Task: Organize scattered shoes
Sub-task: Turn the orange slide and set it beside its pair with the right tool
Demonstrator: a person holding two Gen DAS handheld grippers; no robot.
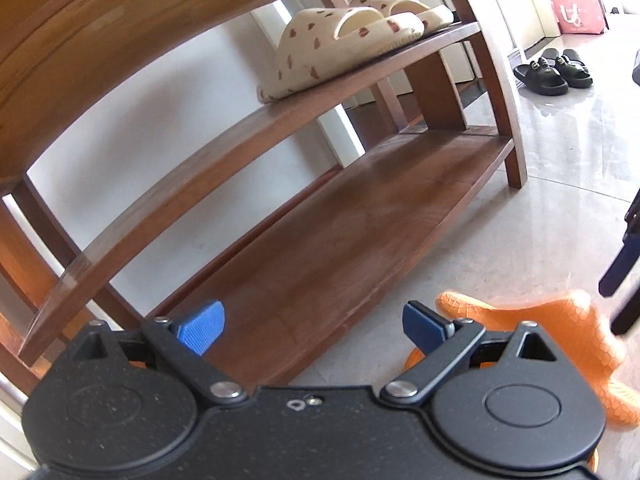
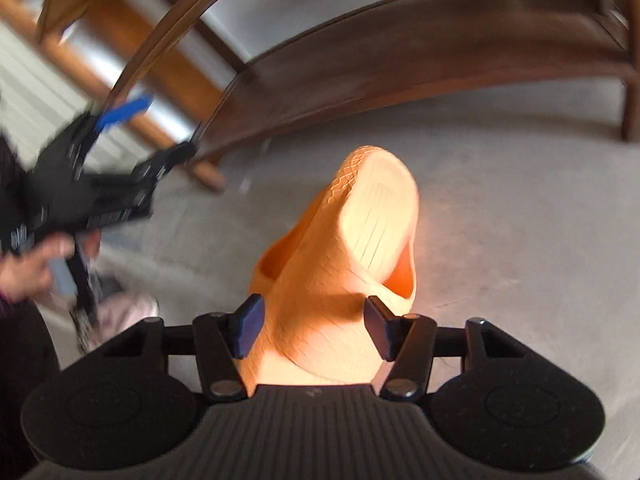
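The right-wrist view is motion-blurred; the right gripper [image 2: 312,328] straddles the orange slipper [image 2: 352,248], contact unclear, slipper lengthwise toward the far shoe rack [image 1: 360,200]; left gripper [image 1: 314,326] wide, empty

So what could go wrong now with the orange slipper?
1. The orange slipper sits between the right gripper fingers, but the picture is too blurred to show a firm squeeze, so it might slip out.
2. The left gripper hangs open close beside it, so the two grippers could bump.
3. The spotted slippers already fill one end of the rack's middle shelf; pushing the orange one in there could knock them.
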